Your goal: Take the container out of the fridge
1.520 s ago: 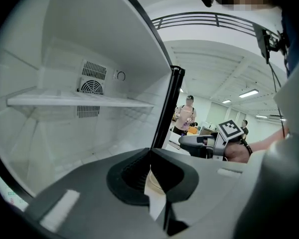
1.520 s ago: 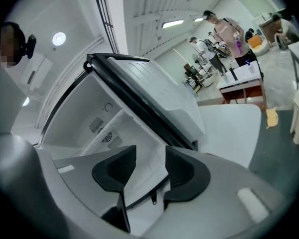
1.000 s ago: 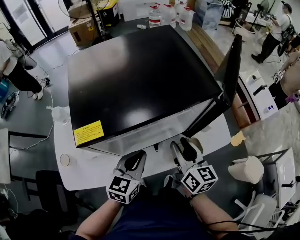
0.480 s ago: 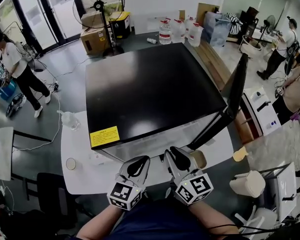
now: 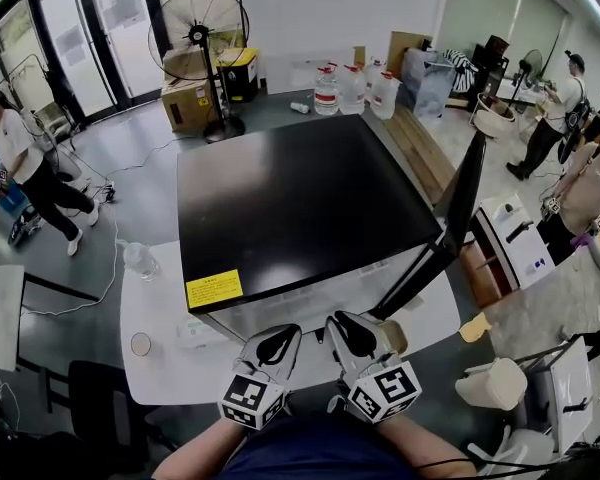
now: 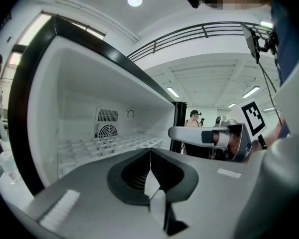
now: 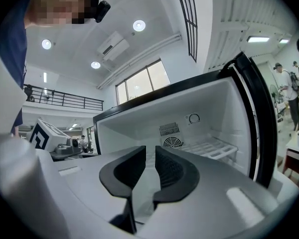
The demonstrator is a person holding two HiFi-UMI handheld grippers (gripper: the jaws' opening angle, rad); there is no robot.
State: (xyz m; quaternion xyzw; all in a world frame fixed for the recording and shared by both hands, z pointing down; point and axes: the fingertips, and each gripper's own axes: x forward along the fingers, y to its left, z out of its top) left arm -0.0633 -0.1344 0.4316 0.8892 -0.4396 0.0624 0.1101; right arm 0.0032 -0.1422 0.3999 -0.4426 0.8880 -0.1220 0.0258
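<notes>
- Narrowed since a second ago, the right gripper (image 5: 348,328) hovers before the open fridge (image 5: 290,198); the beige container (image 5: 395,336) stands on the white table (image 5: 160,358), outside the fridge front.
- Left gripper (image 6: 149,169) view: jaws together, empty.
- Right gripper view: jaws have just been closing, now a narrow gap, nothing between.

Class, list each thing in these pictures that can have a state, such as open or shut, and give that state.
fridge door: open.
left tongs: shut, empty.
right tongs: narrow gap, have just been closing, nothing between them.
wire shelf: bare where visible.
</notes>
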